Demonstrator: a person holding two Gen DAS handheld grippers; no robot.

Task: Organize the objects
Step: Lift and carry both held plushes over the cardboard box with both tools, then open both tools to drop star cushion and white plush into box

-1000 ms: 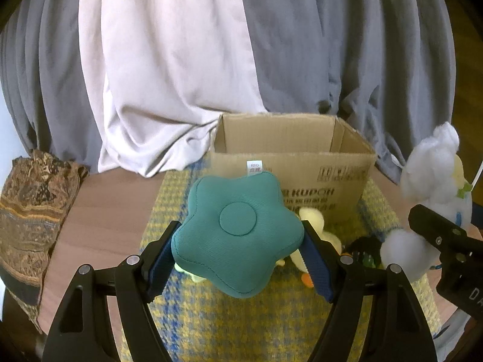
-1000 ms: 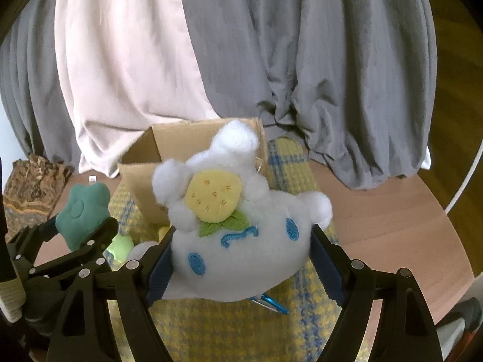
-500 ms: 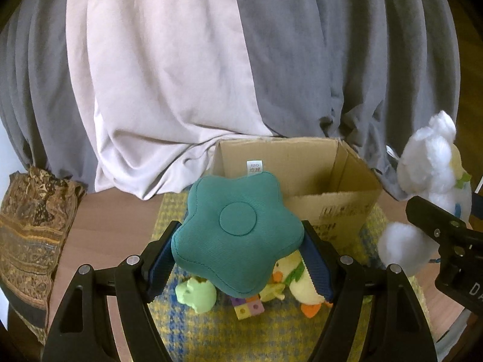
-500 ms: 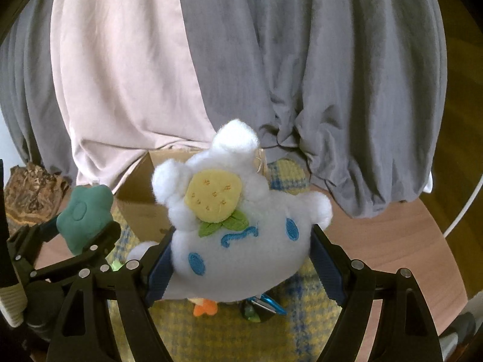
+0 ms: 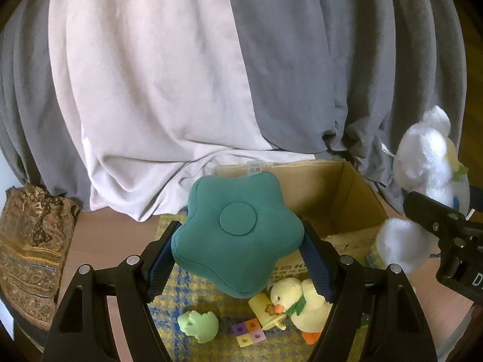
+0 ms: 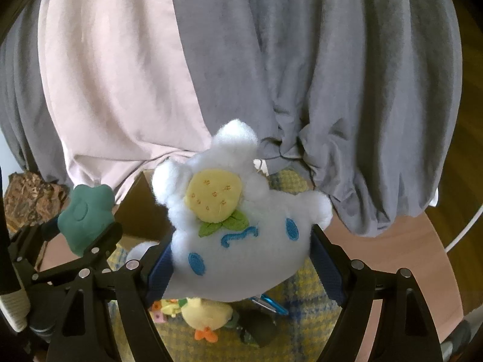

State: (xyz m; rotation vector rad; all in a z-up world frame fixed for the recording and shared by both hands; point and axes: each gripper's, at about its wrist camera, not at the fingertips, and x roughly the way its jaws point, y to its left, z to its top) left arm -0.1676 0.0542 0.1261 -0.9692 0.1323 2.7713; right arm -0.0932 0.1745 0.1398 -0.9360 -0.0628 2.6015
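The left gripper (image 5: pixel 238 256) is clenching a green star cushion (image 5: pixel 237 233) between its blue pads, holding it in the air in front of an open cardboard box (image 5: pixel 338 199), with a duck (image 5: pixel 297 300), a small green toy (image 5: pixel 199 328) and a colored block (image 5: pixel 249 331) lying on the checked mat (image 5: pixel 184 289) below its fingers. The right gripper (image 6: pixel 241 268) is squeezing a white plush (image 6: pixel 241 235) the same way, lifted above the duck (image 6: pixel 206 315), with the box (image 6: pixel 142 211) ahead to its left and the star cushion (image 6: pixel 84 217) further left.
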